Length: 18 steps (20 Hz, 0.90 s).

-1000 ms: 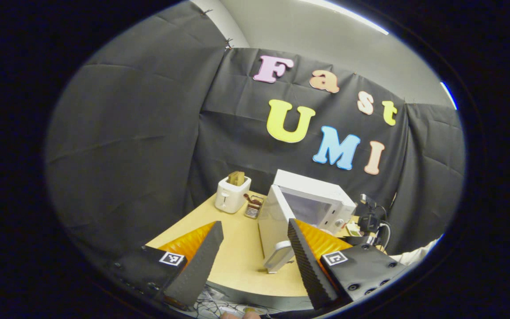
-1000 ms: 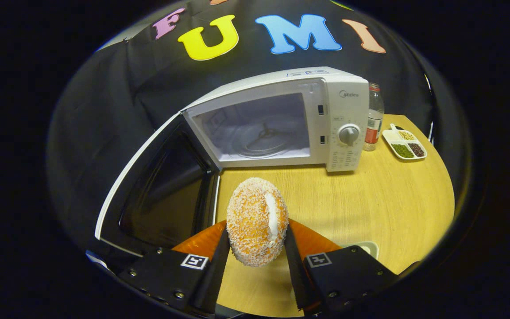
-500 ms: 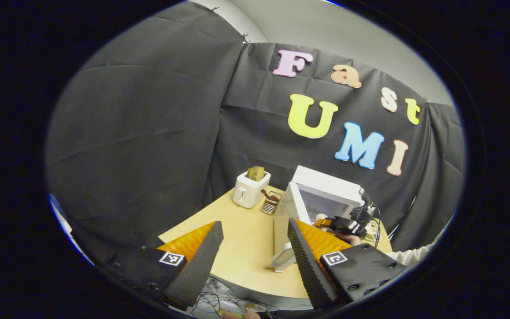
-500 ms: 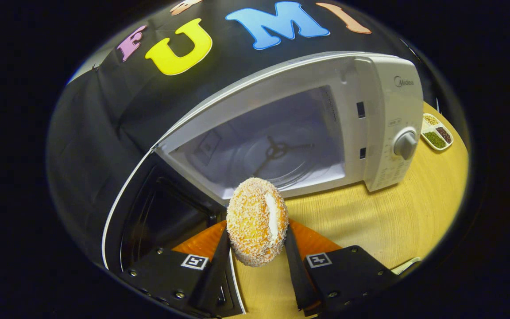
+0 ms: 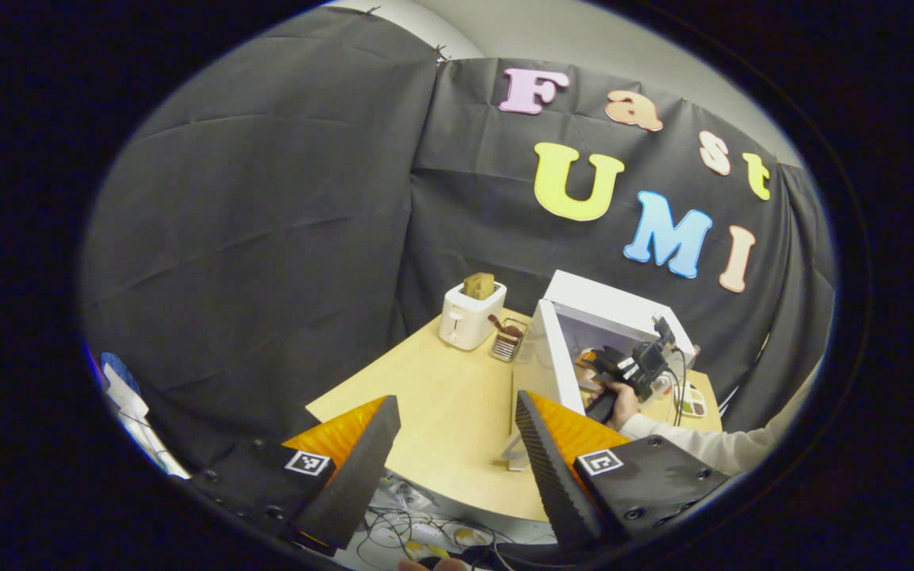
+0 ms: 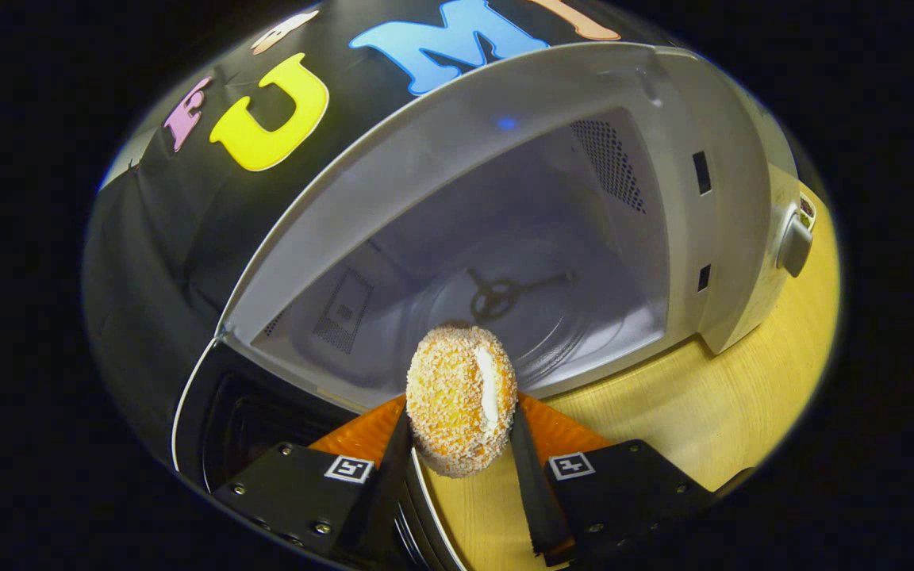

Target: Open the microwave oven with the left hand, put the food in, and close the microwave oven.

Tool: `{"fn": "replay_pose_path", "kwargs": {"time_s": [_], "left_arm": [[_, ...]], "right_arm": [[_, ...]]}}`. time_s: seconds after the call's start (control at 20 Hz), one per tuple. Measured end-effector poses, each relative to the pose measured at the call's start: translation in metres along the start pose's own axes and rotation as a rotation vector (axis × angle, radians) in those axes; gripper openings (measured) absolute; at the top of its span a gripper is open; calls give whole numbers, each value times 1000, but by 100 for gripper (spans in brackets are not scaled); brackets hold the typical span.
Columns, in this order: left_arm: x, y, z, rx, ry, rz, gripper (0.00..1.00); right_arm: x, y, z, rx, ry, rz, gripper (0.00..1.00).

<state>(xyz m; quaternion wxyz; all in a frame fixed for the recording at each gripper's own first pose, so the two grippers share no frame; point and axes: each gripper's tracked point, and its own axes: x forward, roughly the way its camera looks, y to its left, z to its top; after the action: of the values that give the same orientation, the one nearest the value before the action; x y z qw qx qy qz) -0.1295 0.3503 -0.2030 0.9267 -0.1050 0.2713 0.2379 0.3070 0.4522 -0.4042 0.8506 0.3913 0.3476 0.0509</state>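
The white microwave (image 6: pixel 711 143) stands open, its door (image 6: pixel 211 396) swung out to the left and its glass turntable (image 6: pixel 505 305) bare. My right gripper (image 6: pixel 457 432) is shut on a crumb-coated orange pastry (image 6: pixel 457 400) with a cream stripe, held right at the cavity's mouth. In the left gripper view the microwave (image 5: pixel 608 305) sits far off on the table, its door (image 5: pixel 556 373) edge-on, with the right gripper (image 5: pixel 624 369) and a hand (image 5: pixel 624 400) at the opening. My left gripper (image 5: pixel 457 448) hangs open and empty, off the table's near edge.
A white toaster (image 5: pixel 469 316) holding bread and a small rack (image 5: pixel 507 339) stand on the wooden table (image 5: pixel 417 396) left of the microwave. A small compartment dish (image 5: pixel 693 390) lies to its right. Cables (image 5: pixel 417 535) hang below the table's near edge. A white sleeve (image 5: pixel 711 444) reaches in.
My right gripper has carried the pastry forward from in front of the microwave to its opening. The left gripper has drifted back and left, still open.
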Motion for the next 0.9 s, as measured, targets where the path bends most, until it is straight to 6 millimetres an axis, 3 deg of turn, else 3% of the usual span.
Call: {"fn": "replay_pose_path", "kwargs": {"time_s": [0.25,0.35,0.5,0.55,0.65,0.8,0.9], "left_arm": [[4,0,-6,9,37,15,94],[6,0,-10,11,49,19,99],[7,2,-10,2,52,24,100],[7,3,-9,-1,50,27,98],[4,4,-6,4,38,31,94],[5,4,-3,-2,23,29,94],[5,2,-1,-25,17,18,95]], "right_arm": [[32,-9,27,33,-160,-88,69],[44,-16,35,47,-217,-134,73],[55,-11,18,69,-196,-111,73],[69,-2,19,82,-194,-62,70],[69,8,17,111,-169,-11,87],[60,5,20,84,-190,-47,92],[51,2,34,-6,-243,-84,97]]}}
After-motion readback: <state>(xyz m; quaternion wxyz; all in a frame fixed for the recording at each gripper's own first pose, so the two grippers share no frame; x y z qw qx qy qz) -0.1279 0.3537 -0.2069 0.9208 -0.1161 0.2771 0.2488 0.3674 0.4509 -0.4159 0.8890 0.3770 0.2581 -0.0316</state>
